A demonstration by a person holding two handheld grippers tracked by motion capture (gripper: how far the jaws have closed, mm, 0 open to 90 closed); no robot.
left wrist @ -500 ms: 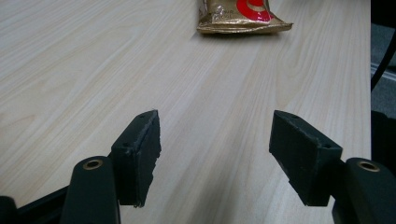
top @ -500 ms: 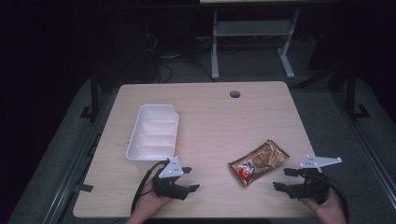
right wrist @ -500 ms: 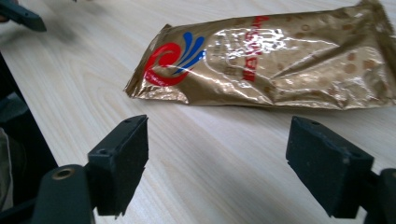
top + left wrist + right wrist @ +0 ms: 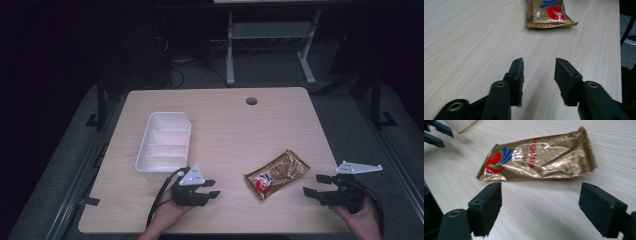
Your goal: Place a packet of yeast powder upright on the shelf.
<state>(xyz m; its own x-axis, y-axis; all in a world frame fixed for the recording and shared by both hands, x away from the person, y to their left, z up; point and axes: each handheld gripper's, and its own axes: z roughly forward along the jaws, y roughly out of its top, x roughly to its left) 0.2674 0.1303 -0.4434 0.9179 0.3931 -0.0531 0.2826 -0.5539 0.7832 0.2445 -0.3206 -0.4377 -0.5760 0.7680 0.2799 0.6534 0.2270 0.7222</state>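
A crinkled gold foil snack packet [image 4: 276, 174] with a red-and-blue swirl logo, writing unreadable, lies near the light wooden table's [image 4: 225, 125] front edge, between the left gripper [image 4: 211, 188], jaws narrowly apart, and the right gripper [image 4: 314, 184], jaws wide; bare tabletop surrounds it.

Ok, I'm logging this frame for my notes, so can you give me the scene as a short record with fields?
table: light wood desk
tray: white divided tray, left of centre
packet: gold snack packet, lying flat between the claws
left claw: left claw open, holds nothing, aimed at the packet
right claw: right claw open wide, holds nothing, close to the packet
contact: neither claw touches the packet
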